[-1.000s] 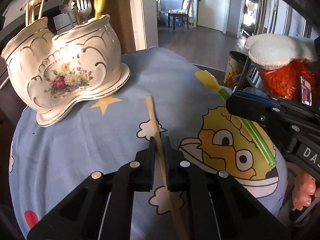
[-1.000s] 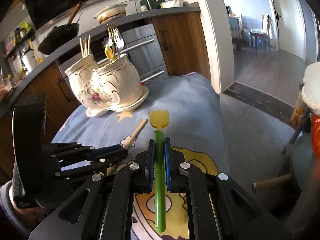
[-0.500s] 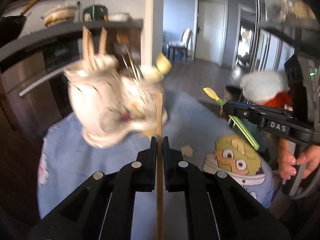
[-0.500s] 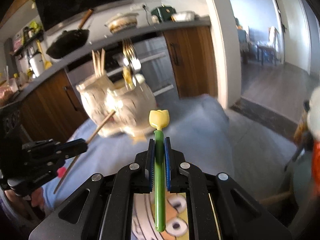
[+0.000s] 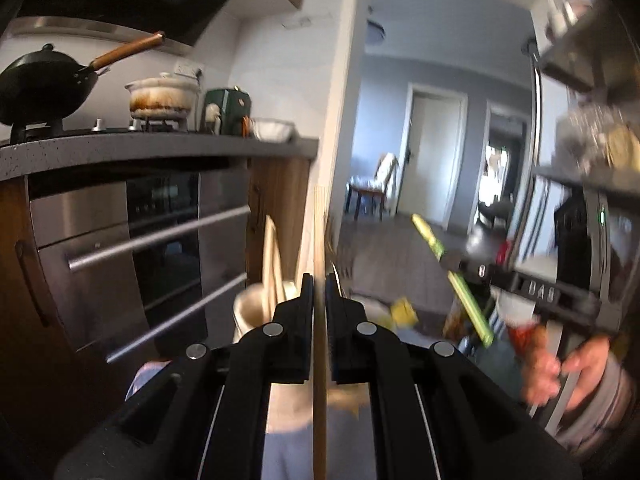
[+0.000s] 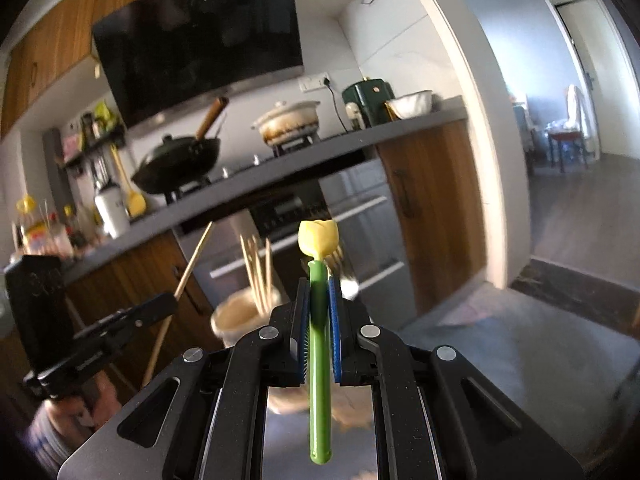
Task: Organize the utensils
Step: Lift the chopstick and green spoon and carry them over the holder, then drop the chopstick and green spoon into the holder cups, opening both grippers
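A: What is sitting behind your grippers?

B: The cream utensil holder (image 6: 240, 314), blurred, is standing below the dark counter (image 6: 280, 184), with several chopsticks poking out of it.

A: And your right gripper (image 6: 319, 312)?

B: You are clamping it on the green spoon (image 6: 319, 360), whose yellow bowl is pointing up just right of the holder.

A: The left gripper (image 5: 319, 308)?

B: You are pinching the wooden chopstick (image 5: 319, 240) with it, holding it upright beside the holder (image 5: 256, 312).
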Demonstrator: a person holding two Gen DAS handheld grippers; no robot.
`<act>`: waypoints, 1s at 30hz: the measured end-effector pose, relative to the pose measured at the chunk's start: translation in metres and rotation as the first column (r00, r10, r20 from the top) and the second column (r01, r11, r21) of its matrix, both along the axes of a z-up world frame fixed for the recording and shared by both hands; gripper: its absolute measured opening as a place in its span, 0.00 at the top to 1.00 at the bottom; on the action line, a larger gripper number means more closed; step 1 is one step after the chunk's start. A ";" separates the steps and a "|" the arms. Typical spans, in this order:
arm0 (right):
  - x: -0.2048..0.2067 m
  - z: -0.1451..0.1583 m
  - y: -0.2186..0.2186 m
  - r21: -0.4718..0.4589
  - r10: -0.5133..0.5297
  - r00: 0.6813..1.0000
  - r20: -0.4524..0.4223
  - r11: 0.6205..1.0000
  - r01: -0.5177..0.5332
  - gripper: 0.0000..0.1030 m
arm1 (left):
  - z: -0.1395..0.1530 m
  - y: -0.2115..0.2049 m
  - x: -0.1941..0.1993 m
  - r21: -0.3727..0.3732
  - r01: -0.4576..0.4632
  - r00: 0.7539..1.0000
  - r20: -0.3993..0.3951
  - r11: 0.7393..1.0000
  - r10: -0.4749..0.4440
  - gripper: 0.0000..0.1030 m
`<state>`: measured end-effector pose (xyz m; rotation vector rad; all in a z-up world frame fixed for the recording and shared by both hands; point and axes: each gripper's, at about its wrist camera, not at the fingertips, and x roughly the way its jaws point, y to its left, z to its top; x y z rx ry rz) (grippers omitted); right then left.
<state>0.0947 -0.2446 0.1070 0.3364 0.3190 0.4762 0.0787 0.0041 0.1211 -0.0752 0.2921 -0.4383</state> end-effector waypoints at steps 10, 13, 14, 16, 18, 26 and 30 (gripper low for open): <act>0.051 -0.007 0.038 0.002 -0.009 0.997 0.074 1.000 0.009 0.90 | 0.010 0.007 0.061 -0.164 -0.055 0.989 0.124 0.985 0.076 0.94; 0.058 -0.014 0.044 0.007 -0.012 0.996 0.093 1.000 0.011 0.90 | 0.008 0.007 0.078 -0.200 -0.074 0.984 0.145 0.977 0.104 0.94; 0.058 -0.016 0.044 0.007 -0.015 0.995 0.098 1.000 0.014 0.90 | 0.008 0.006 0.082 -0.201 -0.085 0.981 0.153 0.976 0.117 0.94; 0.061 -0.020 0.049 -0.002 -0.022 0.993 0.118 1.000 0.022 0.90 | 0.005 0.003 0.089 -0.199 -0.101 0.976 0.168 0.975 0.136 0.94; 0.063 -0.022 0.055 -0.030 -0.031 0.990 0.137 0.999 0.036 0.90 | 0.002 -0.002 0.094 -0.182 -0.124 0.969 0.188 0.975 0.159 0.94; 0.055 -0.040 0.079 -0.183 -0.057 0.966 0.251 0.978 0.105 0.90 | -0.016 -0.002 0.093 -0.146 -0.132 0.970 0.185 0.980 0.158 0.94; 0.053 -0.047 0.080 -0.223 -0.049 0.971 0.233 0.969 0.103 0.90 | -0.021 -0.001 0.085 -0.123 -0.123 0.974 0.177 0.985 0.144 0.94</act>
